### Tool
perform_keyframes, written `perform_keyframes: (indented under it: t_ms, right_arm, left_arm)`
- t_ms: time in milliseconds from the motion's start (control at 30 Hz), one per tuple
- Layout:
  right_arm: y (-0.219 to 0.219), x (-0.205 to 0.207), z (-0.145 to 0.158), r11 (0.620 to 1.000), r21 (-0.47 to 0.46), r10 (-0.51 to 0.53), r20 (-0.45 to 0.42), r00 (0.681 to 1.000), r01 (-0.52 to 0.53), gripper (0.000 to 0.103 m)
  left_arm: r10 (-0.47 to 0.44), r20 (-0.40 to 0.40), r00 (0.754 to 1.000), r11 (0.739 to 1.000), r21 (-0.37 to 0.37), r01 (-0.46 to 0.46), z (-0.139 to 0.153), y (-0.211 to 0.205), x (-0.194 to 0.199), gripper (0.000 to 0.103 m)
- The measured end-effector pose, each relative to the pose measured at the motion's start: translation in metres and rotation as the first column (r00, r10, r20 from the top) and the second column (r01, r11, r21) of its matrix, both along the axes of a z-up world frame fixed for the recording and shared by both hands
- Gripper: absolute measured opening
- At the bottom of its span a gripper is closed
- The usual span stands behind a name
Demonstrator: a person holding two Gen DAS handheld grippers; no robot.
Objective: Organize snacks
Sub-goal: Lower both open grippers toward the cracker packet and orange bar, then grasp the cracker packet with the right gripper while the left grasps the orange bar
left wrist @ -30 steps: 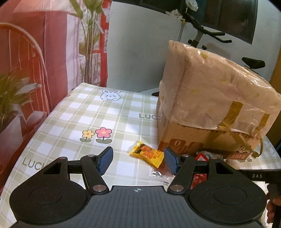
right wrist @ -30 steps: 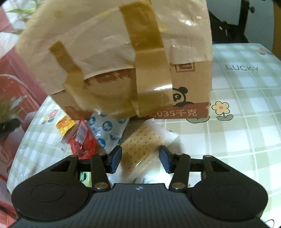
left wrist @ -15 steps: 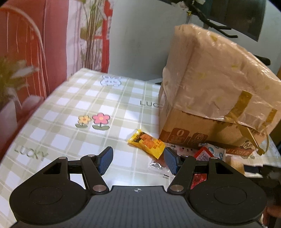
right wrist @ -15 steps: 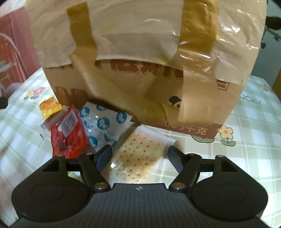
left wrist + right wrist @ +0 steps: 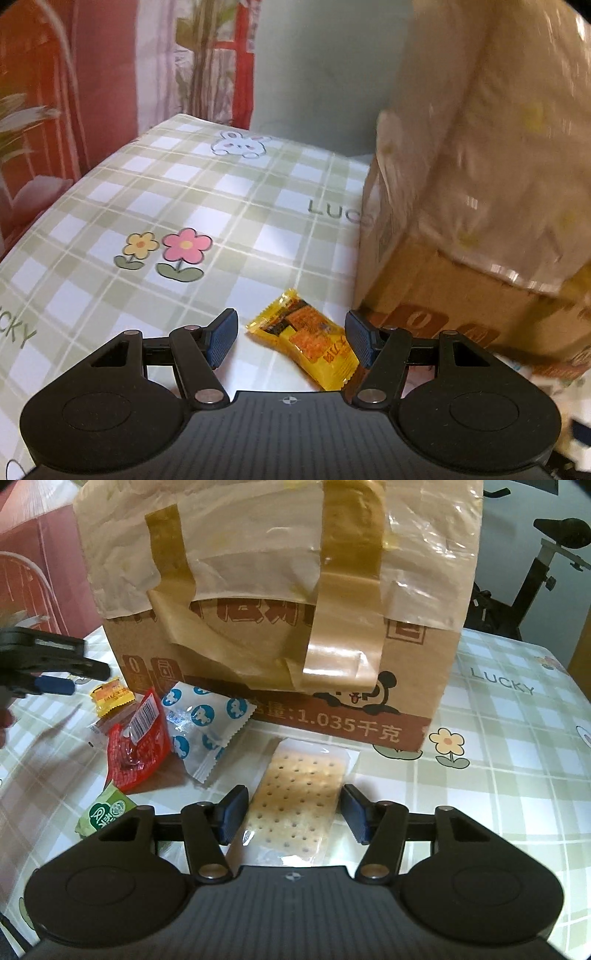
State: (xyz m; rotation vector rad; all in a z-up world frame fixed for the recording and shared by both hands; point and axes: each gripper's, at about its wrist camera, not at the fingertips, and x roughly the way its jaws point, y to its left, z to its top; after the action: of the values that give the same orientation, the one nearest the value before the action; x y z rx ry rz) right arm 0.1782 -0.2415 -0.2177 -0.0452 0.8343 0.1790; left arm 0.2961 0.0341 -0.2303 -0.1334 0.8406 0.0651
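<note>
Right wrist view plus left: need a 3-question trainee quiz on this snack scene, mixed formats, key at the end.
1. True or false: the right gripper is shut on the clear-wrapped rectangular cracker pack.
2. Multiple choice: which snack lies between the left gripper's fingers? A) red foil packet B) yellow-orange candy wrapper C) green packet
3. Fill in: the white pouch with blue round prints lies against the front of the tape-patched brown ____ box.

Key
1. False: its jaws stand open on either side of the pack.
2. B, the yellow-orange candy wrapper.
3. cardboard
</note>
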Motion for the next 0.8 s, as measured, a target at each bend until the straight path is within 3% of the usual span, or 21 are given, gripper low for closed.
perform_keyframes:
  t_ms: [67, 333, 567, 667, 800]
  right_arm:
    - [0.0, -0.001, 0.0, 1.0, 0.003, 0.006, 0.004, 1.0, -0.006, 0.058]
    - [0.002, 0.0, -0.006, 1.0, 0.012, 0.011, 0.007, 1.0, -0.011, 0.058]
    - [-0.001, -0.001, -0.006, 1.0, -0.002, 0.023, 0.003, 1.0, -0.023, 0.058]
    - [0.001, -0.002, -0.006, 1.0, -0.01, 0.029, 0.006, 1.0, -0.029, 0.058]
    - [0.0, -0.003, -0.007, 1.0, -0.003, 0.026, 0.006, 1.0, -0.025, 0.058]
  left_arm:
    - [-0.011, 0.007, 1.0, 0.999, 0.038, 0.011, -0.005, -0.004, 0.0, 0.067]
    - [-0.023, -0.012, 1.0, 0.997, 0.068, 0.023, -0.003, 0.013, -0.014, 0.068]
    - [0.01, -0.077, 0.997, 1.0, 0.006, -0.01, 0.006, 0.051, -0.033, 0.068]
    - [0.085, -0.125, 0.988, 0.994, -0.064, -0.093, 0.011, 0.067, -0.039, 0.068]
    - [0.204, -0.152, 0.967, 0.965, -0.134, -0.225, 0.013, 0.081, -0.044, 0.067]
